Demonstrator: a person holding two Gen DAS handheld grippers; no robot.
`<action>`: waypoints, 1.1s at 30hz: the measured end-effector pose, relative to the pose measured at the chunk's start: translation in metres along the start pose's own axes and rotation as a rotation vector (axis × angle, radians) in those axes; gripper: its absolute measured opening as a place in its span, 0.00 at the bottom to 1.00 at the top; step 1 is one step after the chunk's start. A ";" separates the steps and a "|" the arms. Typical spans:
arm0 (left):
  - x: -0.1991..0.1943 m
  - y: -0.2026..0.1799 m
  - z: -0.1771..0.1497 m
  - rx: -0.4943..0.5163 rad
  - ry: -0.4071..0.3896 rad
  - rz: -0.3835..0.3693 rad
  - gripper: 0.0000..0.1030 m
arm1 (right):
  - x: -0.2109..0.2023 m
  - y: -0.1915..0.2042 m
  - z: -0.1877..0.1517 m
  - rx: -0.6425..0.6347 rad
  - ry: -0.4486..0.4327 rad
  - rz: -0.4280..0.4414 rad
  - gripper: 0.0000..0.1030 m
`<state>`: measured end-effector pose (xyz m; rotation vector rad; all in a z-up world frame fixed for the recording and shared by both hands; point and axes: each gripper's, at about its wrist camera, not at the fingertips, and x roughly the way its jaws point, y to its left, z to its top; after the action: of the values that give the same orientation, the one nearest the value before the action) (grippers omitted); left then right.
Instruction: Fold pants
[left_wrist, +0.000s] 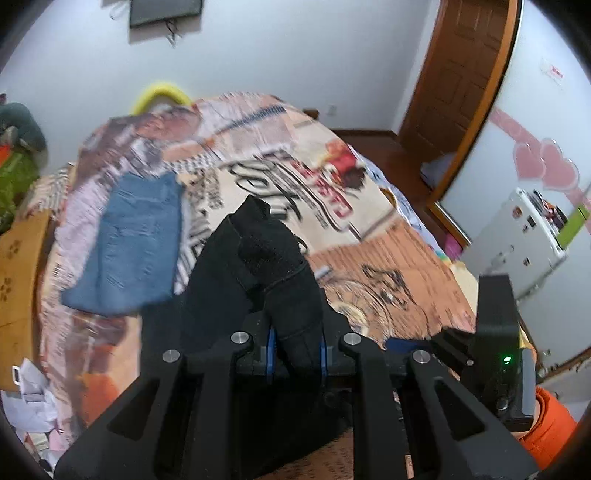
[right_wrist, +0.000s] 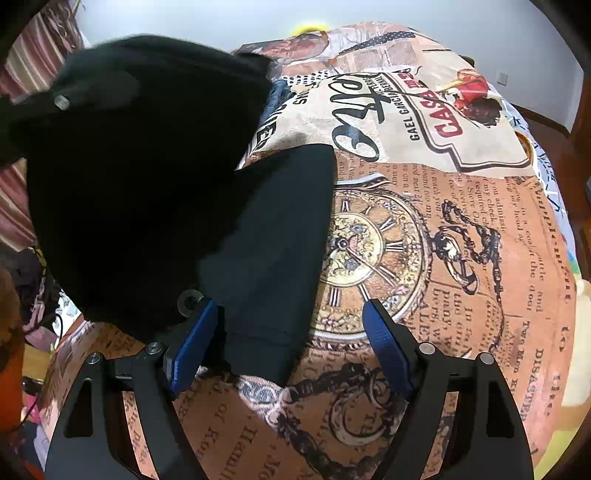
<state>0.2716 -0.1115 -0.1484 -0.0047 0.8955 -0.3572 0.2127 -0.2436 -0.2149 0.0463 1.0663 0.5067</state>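
Printed newspaper-collage bedspread covers the bed in a white-walled room with a brown wooden door; readable print includes "CASA" and "GAEL GARCIA", beside a pocket-watch graphic. Black fabric pants lie partly on the spread, one bunched end lifted and clamped between the narrow jaws of the left gripper. Folded blue denim jeans sit farther back; right gripper jaws wide, a pants edge between them, unpinched.

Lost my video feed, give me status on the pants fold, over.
Left gripper shut on black pants, lifted over bed. Right gripper open over a flat part of the pants. Folded jeans lie off to the side, clear.
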 end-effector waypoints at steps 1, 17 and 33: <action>0.003 -0.002 -0.002 0.003 0.010 -0.007 0.17 | -0.001 0.000 -0.001 -0.002 -0.002 -0.003 0.76; -0.033 0.019 -0.003 0.057 -0.080 0.106 0.82 | -0.045 -0.007 -0.011 0.011 -0.072 -0.036 0.76; 0.028 0.182 -0.028 -0.137 0.090 0.362 0.83 | -0.028 0.023 0.015 -0.014 -0.135 -0.011 0.76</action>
<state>0.3211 0.0551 -0.2150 0.0468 0.9872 0.0425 0.2061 -0.2324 -0.1781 0.0611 0.9302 0.4944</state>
